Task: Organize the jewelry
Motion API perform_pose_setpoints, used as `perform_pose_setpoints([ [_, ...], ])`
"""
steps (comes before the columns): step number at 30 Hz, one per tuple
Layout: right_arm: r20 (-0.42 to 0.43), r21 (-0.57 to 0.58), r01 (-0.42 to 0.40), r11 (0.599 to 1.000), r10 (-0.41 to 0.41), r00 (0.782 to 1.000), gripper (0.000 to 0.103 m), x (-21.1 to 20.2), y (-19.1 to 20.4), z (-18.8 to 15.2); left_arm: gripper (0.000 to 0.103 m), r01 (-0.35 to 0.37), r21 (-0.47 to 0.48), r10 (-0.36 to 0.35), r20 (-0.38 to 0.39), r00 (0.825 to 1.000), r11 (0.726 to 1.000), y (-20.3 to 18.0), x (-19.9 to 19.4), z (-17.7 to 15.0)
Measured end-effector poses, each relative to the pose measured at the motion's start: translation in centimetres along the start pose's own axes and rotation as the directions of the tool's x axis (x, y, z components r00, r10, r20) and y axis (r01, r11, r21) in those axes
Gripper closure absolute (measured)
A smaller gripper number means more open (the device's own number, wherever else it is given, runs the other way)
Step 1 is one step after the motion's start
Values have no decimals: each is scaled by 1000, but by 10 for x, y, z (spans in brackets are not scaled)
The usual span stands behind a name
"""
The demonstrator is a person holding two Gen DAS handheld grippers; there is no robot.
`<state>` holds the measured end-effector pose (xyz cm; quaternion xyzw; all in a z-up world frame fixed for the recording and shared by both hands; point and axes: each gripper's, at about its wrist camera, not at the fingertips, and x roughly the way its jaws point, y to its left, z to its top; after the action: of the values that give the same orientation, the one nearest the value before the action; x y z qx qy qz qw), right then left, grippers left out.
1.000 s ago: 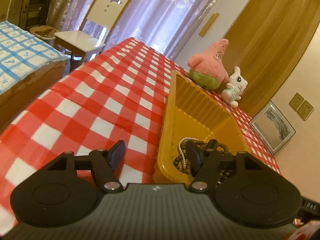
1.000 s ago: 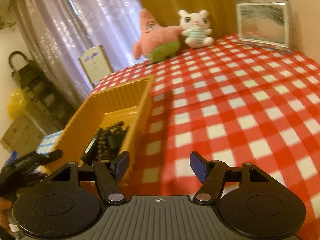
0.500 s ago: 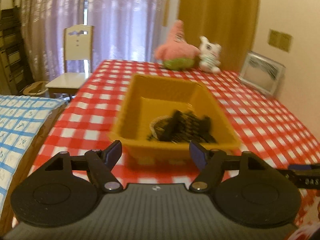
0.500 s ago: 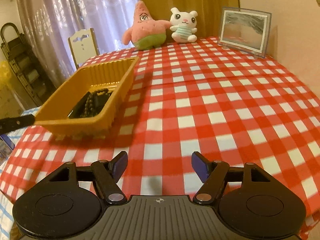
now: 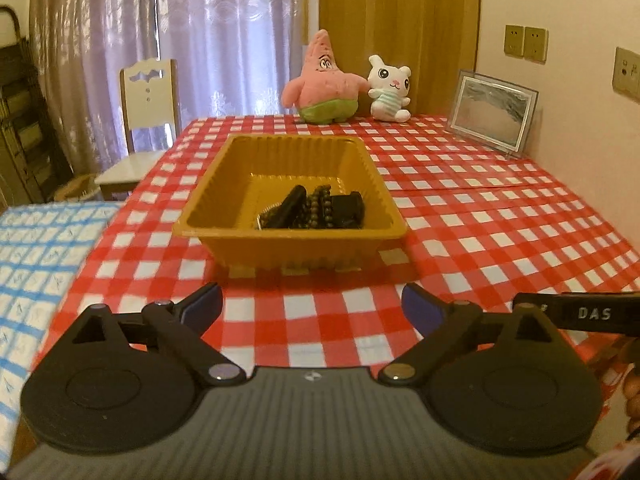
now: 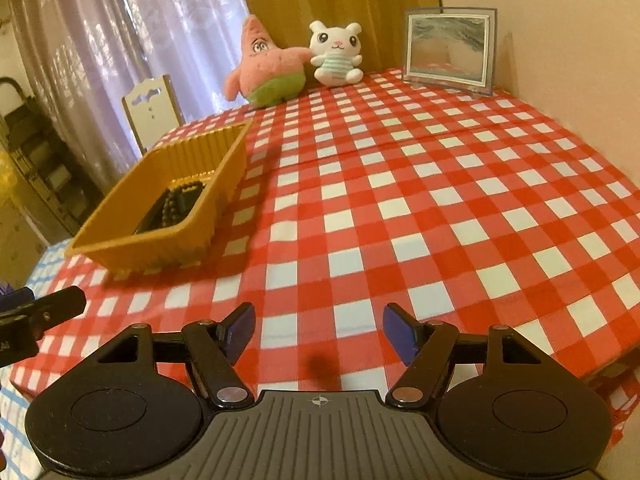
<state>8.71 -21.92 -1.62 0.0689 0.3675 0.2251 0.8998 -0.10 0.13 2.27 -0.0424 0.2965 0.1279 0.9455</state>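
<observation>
The left gripper (image 5: 312, 306) hangs over the near edge of the tabletop (image 5: 500, 216), its jaws opening wide with nothing between them, only red-and-white checked cloth (image 5: 320, 316) below. Straight ahead of it sits the yellow tray (image 5: 224, 184), and the jewelry (image 5: 316, 212) lies in a dark heap at the tray's near right corner: strings of dark beads, black pieces and a pale chain, too tangled to tell apart.

The right gripper (image 6: 319, 330) is released too, jaws apart and empty, over bare cloth to the right of the tray (image 6: 192, 236); in its view the tray stands well off to the left with the beads (image 6: 172, 204) just showing over the rim. The tip of the left gripper pokes in at that view's left edge.

At the far side of the tabletop a pink star plush (image 5: 322, 80) and a white bunny plush (image 5: 390, 90) sit touching, with a framed picture (image 5: 492, 114) to their right by the wall. A chair (image 5: 148, 120) stands by the curtain (image 5: 200, 32), and a blue checked bed (image 5: 36, 264) lies left of the tabletop
</observation>
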Motion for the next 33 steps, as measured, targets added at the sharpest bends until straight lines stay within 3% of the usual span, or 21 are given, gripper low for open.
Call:
perform_pose_setpoints([
  [7,8,-13,-10,1000,10,1000,33,-7,4,-5,8,37,31,-35,-65,997,999,-9,4,-16],
  [18,-2,-27,16,1000,-16,1000,33,-26,10,-28,8,108,33,-106,-54,993,994,-9,1,-20],
  [33,0,-51,9,999,-9,1000,33,-29,15,-30,8,105,48,-102,-63,993,993,-8,2,-24],
])
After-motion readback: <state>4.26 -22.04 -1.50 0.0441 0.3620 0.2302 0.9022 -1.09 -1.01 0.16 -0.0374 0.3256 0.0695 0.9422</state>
